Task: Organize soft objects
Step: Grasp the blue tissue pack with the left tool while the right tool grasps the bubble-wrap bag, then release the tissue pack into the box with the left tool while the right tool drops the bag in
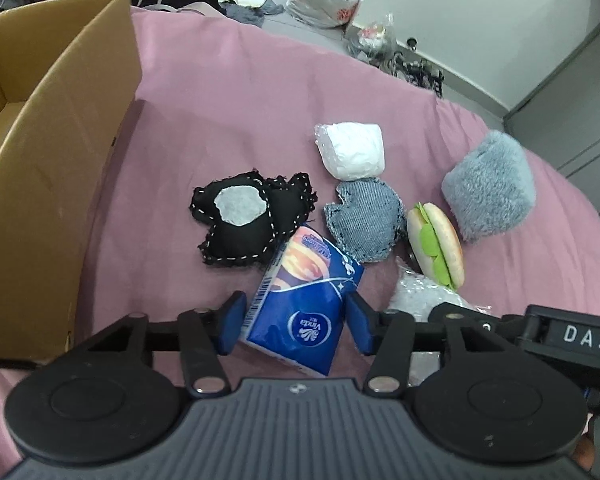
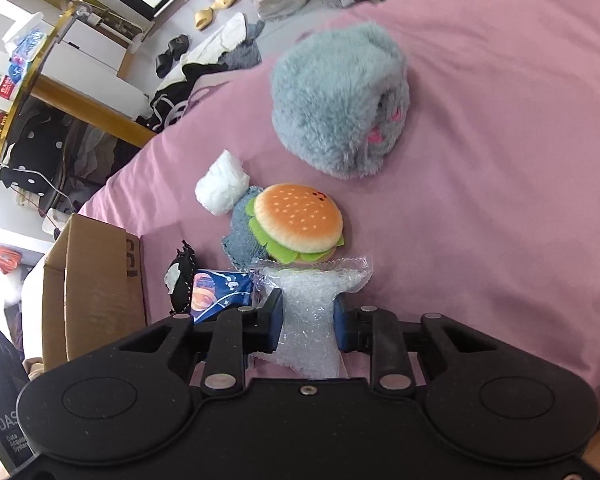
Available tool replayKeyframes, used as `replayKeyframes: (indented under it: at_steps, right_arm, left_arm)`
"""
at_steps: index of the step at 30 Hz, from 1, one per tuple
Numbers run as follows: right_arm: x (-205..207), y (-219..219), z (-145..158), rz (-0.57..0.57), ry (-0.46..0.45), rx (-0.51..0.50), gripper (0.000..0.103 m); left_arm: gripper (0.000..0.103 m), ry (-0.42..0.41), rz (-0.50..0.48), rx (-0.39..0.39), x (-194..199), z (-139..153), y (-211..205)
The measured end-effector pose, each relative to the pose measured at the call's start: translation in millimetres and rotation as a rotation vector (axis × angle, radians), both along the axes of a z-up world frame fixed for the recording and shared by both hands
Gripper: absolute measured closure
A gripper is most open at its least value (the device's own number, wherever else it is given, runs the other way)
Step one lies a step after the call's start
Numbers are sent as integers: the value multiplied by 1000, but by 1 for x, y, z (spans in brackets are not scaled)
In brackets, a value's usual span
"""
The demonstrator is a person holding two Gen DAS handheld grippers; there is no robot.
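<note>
Left tool (image 1: 294, 326): spread wide astride a blue plastic-wrapped tissue pack (image 1: 300, 300), fingers clear of it. Right tool (image 2: 308, 326): clenched on a clear crinkled bubble-wrap bag (image 2: 310, 320). On the pink bedspread (image 1: 220, 92): black stitched fabric cushion (image 1: 244, 220), denim pouch (image 1: 366, 220), white wrapped wad (image 1: 350, 150), plush hamburger (image 2: 298, 222), grey-blue furry plush (image 2: 340, 100). Open brown cardboard box (image 1: 56, 152) at the left.

Cardboard box (image 1: 40, 152) cut off at the left edge, denim cushion (image 2: 242, 236) mostly behind the burger plush (image 2: 298, 220), small print on tissue pack (image 1: 300, 300) perhaps illegible.
</note>
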State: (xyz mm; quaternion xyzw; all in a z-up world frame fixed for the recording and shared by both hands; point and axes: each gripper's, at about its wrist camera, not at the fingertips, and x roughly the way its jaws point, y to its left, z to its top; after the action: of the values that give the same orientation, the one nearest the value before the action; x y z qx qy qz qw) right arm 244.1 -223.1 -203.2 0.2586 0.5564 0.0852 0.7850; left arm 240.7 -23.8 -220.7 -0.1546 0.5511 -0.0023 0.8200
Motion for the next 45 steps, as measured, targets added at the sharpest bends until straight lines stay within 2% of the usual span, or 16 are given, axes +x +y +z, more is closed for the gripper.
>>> replayKeyframes:
  at_steps: [4,8,17,26,36,45]
  right_arm:
    - [-5,1,14,-1,-45,-9,78]
    - [-11,-1,25,-1,-85,-22,78]
    - [-20,2,48,20,-169,-33,78]
    - [-19,20,68,79,-244,-59,79]
    - [-14,48,85,149,-291,-57,79]
    - [1,83,99,206,-336,-54,79]
  left_arm:
    - [73,-31,3,-9,-8,11,1]
    - [82,-61,14,-33,-19,25,2]
    - [83,-192,6,-36,-38,72,4]
    - [83,-249,30,-25,-49,105,20]
    - [83,-308,76,-4,-52,128,54]
    - [83,-334,145,21,-42,134,90]
